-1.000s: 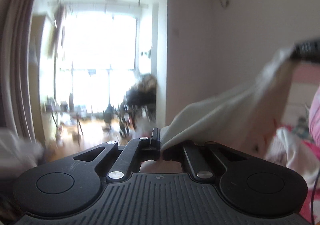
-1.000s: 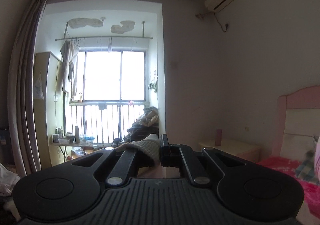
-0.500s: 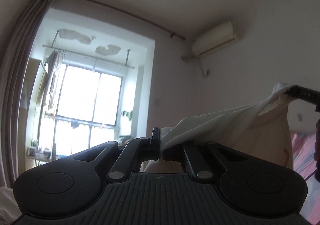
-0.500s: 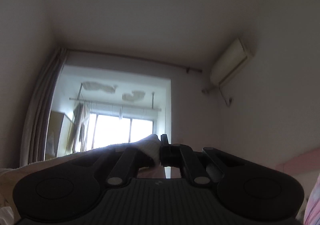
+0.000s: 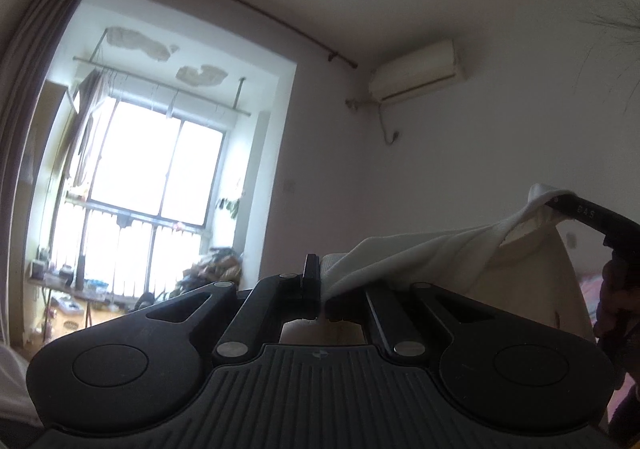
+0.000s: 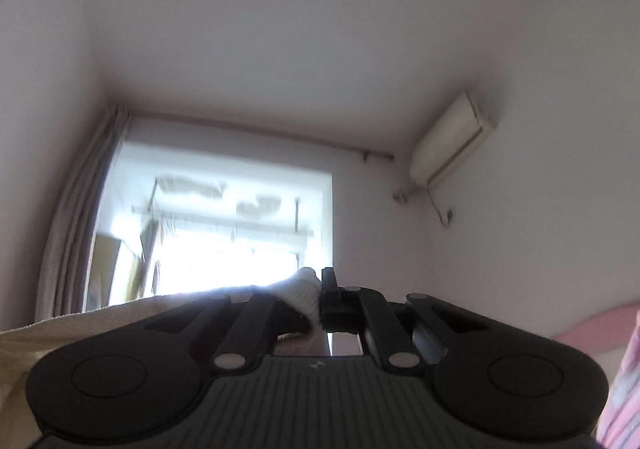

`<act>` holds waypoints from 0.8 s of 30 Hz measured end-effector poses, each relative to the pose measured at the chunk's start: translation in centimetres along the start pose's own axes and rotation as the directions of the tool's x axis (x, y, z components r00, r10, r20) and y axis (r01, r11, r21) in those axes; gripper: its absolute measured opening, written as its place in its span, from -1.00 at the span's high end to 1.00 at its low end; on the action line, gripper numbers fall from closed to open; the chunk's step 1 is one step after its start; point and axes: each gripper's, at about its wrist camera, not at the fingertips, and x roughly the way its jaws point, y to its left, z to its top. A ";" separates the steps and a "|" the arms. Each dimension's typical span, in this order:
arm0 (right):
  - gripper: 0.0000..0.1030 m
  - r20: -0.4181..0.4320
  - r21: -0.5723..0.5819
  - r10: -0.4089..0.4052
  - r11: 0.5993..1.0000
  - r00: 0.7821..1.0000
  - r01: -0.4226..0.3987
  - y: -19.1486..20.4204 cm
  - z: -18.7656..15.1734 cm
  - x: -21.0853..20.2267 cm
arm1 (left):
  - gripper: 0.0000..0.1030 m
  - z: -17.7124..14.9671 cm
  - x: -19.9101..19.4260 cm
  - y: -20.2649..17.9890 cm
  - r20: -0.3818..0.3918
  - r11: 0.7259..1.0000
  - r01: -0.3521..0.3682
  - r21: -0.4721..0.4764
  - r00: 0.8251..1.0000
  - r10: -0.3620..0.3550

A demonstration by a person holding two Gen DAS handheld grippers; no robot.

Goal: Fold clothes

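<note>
A cream-white garment point(image 5: 420, 253) hangs in the air, stretched between both grippers. My left gripper point(image 5: 320, 281) is shut on one corner of it. The cloth runs right to the right gripper point(image 5: 560, 203), whose black fingertip pinches the other corner. In the right wrist view my right gripper point(image 6: 322, 297) is shut on a ribbed white edge of the garment point(image 6: 304, 289), which trails off to the left point(image 6: 80, 323). Both cameras point up at the ceiling and the far wall. The lower part of the garment is hidden.
A bright window with a balcony railing point(image 5: 152, 185) and a curtain point(image 5: 24, 97) stand ahead. An air conditioner point(image 5: 416, 75) hangs on the right wall. A pink headboard point(image 6: 592, 323) shows at the right edge. A cluttered table point(image 5: 64, 289) stands by the window.
Both grippers have lifted and tilted upward with the garment held between them. The views went from the floor and bed level to the ceiling. Both grips stayed shut.
</note>
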 end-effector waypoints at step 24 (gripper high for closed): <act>-0.08 -0.847 0.044 0.145 0.978 0.512 -0.204 14.1 -46.9 27.9 | 0.52 -27.6 21.7 25.2 -0.706 0.844 -0.527 -0.096 0.634 0.315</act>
